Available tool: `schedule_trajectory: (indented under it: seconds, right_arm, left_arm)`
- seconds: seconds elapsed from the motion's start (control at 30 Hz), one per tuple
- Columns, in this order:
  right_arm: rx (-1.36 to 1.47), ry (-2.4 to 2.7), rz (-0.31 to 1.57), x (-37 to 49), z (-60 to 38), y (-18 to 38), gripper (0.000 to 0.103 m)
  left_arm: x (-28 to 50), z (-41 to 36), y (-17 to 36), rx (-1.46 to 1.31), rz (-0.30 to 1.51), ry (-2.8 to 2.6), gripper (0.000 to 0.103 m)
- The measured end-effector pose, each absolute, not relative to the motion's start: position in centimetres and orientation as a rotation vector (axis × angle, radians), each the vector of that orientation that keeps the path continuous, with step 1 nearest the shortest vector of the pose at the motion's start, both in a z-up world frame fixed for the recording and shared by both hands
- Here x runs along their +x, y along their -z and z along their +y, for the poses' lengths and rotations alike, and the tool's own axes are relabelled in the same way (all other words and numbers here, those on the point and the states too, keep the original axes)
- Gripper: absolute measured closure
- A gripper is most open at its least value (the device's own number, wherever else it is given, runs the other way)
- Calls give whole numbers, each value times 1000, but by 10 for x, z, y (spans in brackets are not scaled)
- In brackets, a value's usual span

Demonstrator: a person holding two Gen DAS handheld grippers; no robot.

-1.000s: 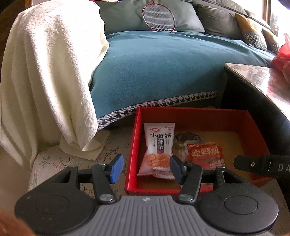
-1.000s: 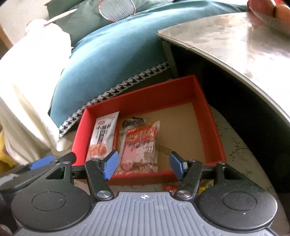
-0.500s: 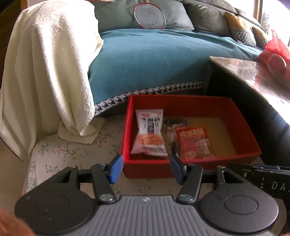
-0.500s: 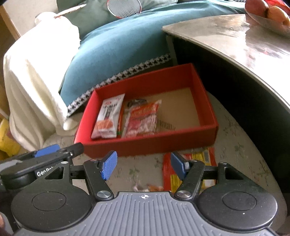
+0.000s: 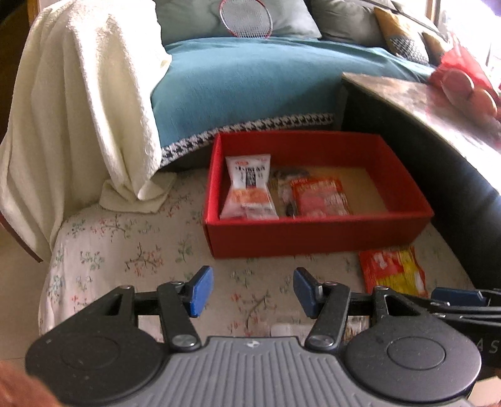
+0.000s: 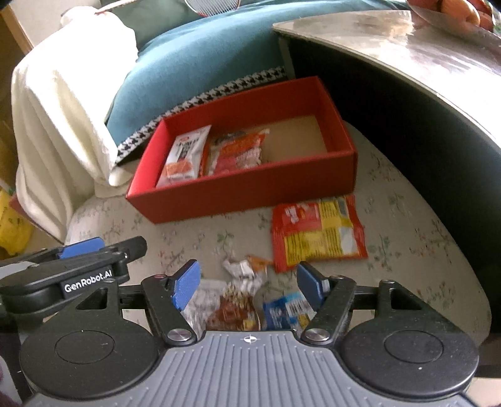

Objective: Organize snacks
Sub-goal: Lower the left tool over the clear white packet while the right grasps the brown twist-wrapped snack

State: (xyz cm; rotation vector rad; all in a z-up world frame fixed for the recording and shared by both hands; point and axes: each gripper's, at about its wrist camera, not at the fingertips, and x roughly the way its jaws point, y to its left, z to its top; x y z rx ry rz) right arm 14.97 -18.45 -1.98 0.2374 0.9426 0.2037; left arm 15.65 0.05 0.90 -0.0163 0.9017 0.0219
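A home living room. Shown by a sofa under a teal throw [image 5: 250,81] with cushions [image 5: 341,18] and a badminton racket [image 5: 245,17] at the far side, a cream blanket [image 5: 78,103] draped left, a floral-covered seat [image 5: 125,250] near, a glossy table [image 6: 422,53] right.

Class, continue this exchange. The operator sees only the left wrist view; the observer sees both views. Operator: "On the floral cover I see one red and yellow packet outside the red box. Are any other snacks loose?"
Observer: Yes, a crumpled silver and orange wrapper lies just ahead of the right gripper.
Operator: Anything nearer to it?
Observer: A brown packet and a blue packet lie side by side beneath it.
Operator: Is it gripping either one?
Observer: No. Its jaws have just been opening and stand open, with the pads touching nothing.
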Motion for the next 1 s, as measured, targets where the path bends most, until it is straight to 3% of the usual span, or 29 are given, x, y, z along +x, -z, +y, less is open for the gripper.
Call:
schedule_trajectory:
  seconds: [1.0]
  right_arm:
    - [245,-148,988,141,-198,38,24]
  left_arm:
    - [141,-9,44,-114,1142,39,53]
